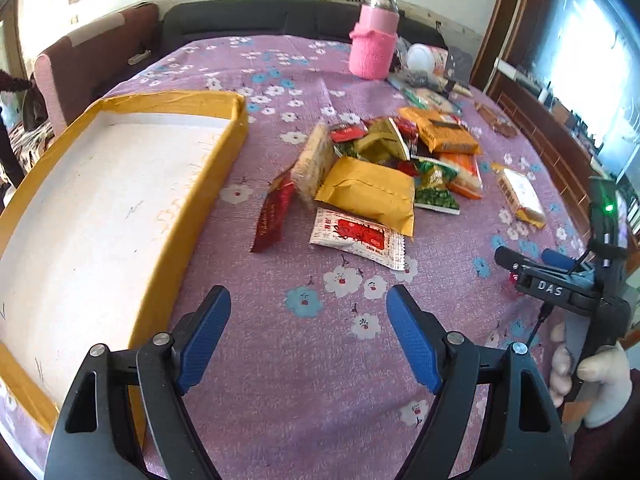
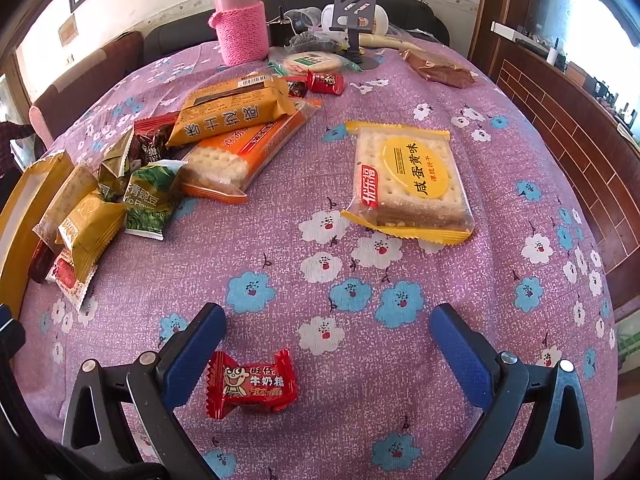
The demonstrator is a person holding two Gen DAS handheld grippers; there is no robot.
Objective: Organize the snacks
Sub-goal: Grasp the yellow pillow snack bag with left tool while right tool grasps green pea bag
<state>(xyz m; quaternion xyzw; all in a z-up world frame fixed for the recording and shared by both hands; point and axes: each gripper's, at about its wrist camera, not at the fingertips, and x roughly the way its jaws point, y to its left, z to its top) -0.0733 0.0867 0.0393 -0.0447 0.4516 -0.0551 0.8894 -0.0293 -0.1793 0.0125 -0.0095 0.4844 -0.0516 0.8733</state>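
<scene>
We hold both claws over a table covered in a purple floral cloth (image 1: pixel 304 392). Our left gripper (image 1: pixel 308 300) has its blue fingers spread apart with nothing between them, only bare cloth. Just to its left lies the box (image 1: pixel 224 160), a shallow yellow-walled tray with a white floor, nothing in it. Ahead of the left claw sits the snack pile (image 1: pixel 384 168): a red-and-white sachet (image 1: pixel 358 238) nearest, a plain yellow pack (image 1: pixel 370 192) overlapping it, a dark red sachet (image 1: pixel 274 214) towards the box, green and orange packs behind. A pink flask (image 1: pixel 374 42) stands at the far edge among clutter.

Our right gripper (image 2: pixel 328 320) is likewise wide apart, gripping nothing. A small red candy (image 2: pixel 250 384) lies on the cloth between its fingers, just beside the left one; whether they touch we cannot tell. Ahead lies a cracker pack (image 2: pixel 408 180) with a yellow oval label, well apart from the pile on the left.

The left view alone shows the whole box and the right tool from outside, held in a white-gloved hand (image 1: pixel 580 372). The right view alone shows the candy clearly, a phone stand (image 2: pixel 354 20) beside the flask, and only a sliver of the box at its left edge
</scene>
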